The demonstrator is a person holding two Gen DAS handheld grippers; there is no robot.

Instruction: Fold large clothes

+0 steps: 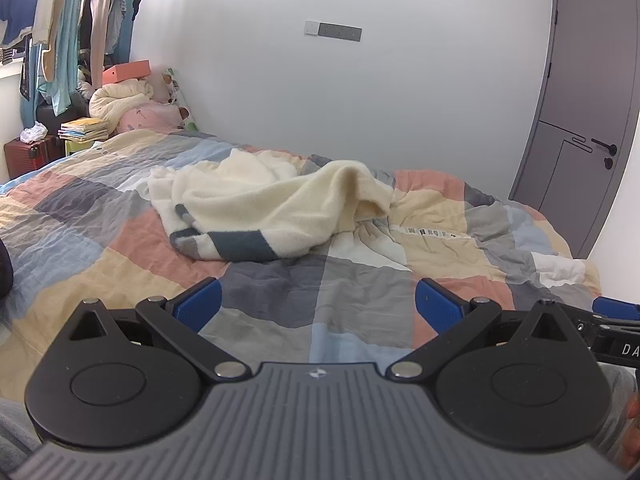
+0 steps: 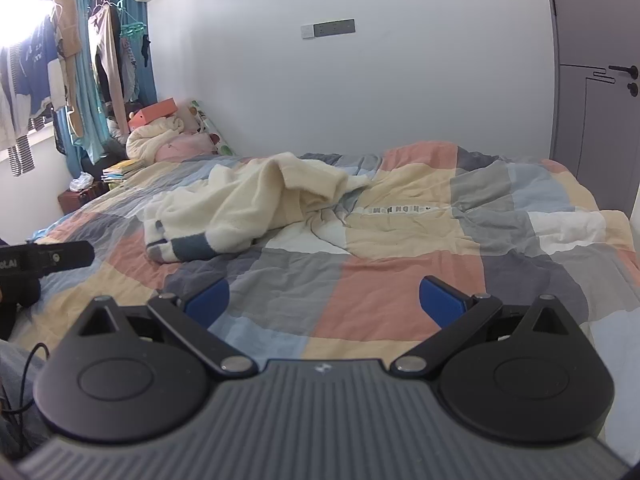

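Note:
A cream fleece garment (image 1: 264, 208) with a dark blue and grey band at its hem lies crumpled in the middle of the bed; the right wrist view shows the same garment (image 2: 248, 204) left of centre. My left gripper (image 1: 318, 306) hovers over the near part of the checked quilt (image 1: 320, 300), short of the garment, its blue pads wide apart with nothing between them. My right gripper (image 2: 324, 304) stands open the same way over the quilt (image 2: 380, 292), to the right of the garment and apart from it. The right gripper's tip (image 1: 616, 308) shows at the left wrist view's right edge.
Beside the far end of the bed lie a rolled blanket (image 1: 120, 100), pink cushions and an orange box (image 1: 126, 72). Hanging clothes (image 1: 72, 20), a book stack (image 1: 84, 130) and a red suitcase (image 1: 28, 156) stand at the left. A grey door (image 1: 580, 120) is on the right.

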